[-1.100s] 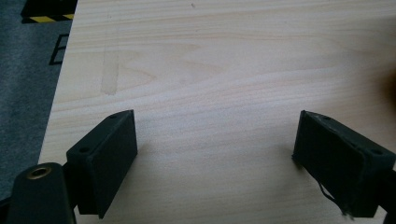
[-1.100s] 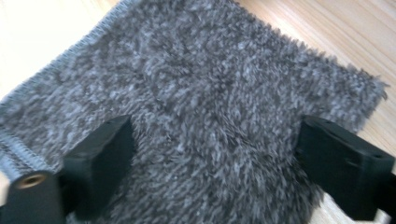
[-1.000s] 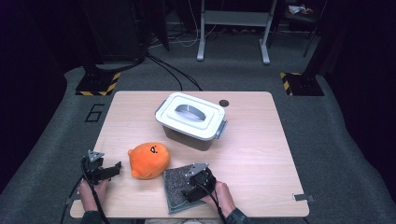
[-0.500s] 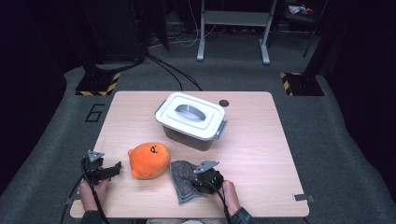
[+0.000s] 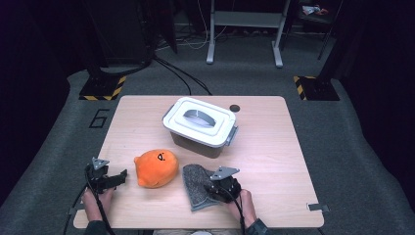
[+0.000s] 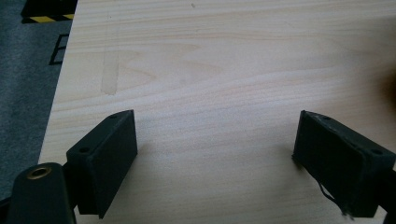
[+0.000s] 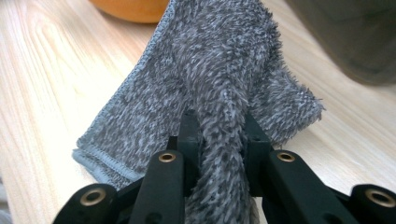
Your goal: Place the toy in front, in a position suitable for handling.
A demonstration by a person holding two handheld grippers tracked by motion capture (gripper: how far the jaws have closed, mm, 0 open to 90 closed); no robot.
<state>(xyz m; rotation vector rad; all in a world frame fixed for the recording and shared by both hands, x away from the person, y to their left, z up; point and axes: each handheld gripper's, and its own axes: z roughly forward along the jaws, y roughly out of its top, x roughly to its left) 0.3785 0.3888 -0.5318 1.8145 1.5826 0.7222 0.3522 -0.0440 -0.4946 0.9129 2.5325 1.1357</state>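
A grey fuzzy cloth [image 5: 195,186] lies near the table's front edge, just right of an orange plush toy [image 5: 156,168]. My right gripper [image 5: 211,189] has just been closing and is now shut on the cloth. In the right gripper view a raised fold of the cloth [image 7: 219,70] is pinched between the jaws of the right gripper [image 7: 219,133], with the plush toy [image 7: 128,8] beyond it. At the front left, my left gripper [image 5: 117,179] rests open. Bare wood shows between the jaws of the left gripper [image 6: 215,154].
A grey box with a white handled lid [image 5: 200,125] stands mid-table, behind the cloth, and is blurred at the upper right in the right gripper view [image 7: 345,37]. A small dark disc [image 5: 235,108] lies near the far edge of the wooden table [image 5: 274,147].
The right gripper shifted a little to the right and shut on the cloth, gathering it into a raised fold. The left gripper stayed put.
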